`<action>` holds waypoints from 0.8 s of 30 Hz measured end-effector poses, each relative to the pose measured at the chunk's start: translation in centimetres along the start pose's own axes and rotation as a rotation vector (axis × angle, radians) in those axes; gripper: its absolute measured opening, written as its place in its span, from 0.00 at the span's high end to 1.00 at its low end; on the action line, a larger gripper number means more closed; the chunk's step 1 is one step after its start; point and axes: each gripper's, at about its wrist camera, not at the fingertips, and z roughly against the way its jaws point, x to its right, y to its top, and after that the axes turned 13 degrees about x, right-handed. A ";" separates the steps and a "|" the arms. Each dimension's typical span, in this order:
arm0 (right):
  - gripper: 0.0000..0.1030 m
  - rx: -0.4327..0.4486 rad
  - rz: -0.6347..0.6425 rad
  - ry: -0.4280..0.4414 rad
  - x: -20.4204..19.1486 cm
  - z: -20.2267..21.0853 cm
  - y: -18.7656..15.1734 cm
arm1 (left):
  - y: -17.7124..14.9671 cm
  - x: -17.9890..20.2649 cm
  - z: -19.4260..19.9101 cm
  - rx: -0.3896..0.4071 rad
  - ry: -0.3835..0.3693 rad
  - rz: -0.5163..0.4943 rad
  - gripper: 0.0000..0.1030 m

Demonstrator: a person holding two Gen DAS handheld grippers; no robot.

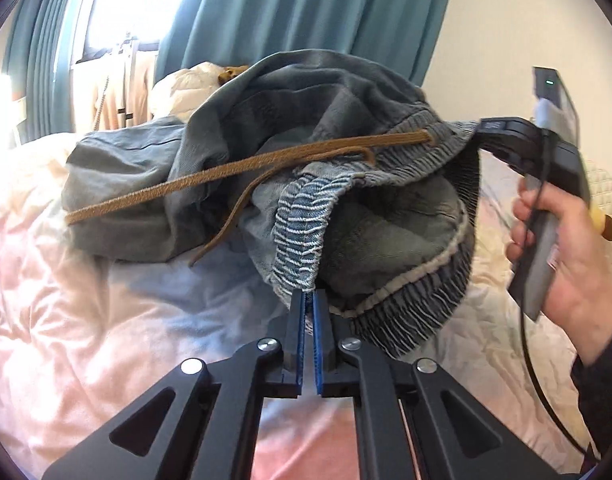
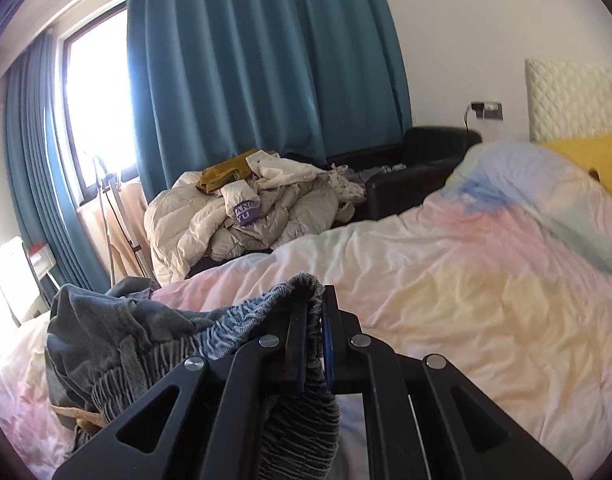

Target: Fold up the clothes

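Both claws are clenched on the elastic waistband of a pair of grey-blue drawstring trousers [image 1: 338, 128]. The left claw [image 1: 309, 300] pinches a gathered fold of the ribbed band between its blue pads, and the right claw [image 2: 315, 312] has the band running straight through its closed jaws, some of it drooping below. From the left wrist view the right claw sits at the far side of the waist opening, with the person's hand [image 1: 562, 248] wrapped round its handle.

The trousers are half lifted: the waist hangs between the two claws while the legs lie in a crumpled heap on the pastel quilt of the bed [image 2: 466, 288].

What worries me from here is the brown drawstring [image 1: 242, 168]. It trails loose across the bunched legs, with one end hanging over the heap, and I think it could snag or get trapped in a fold as the cloth goes up. The left grip looks thin too, only the edge of the band; the weight of the legs may pull it out. The legs are twisted over one another, so a quick lift would likely leave them tangled rather than hanging flat. The pile of pale bedding [image 2: 242, 216] beyond the bed is well apart and should not interfere.
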 end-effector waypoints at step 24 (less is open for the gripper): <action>0.91 -0.235 0.097 -0.119 9.0 -29.0 -5.0 | 1.1 1.7 -13.5 -0.101 -0.008 0.023 1.00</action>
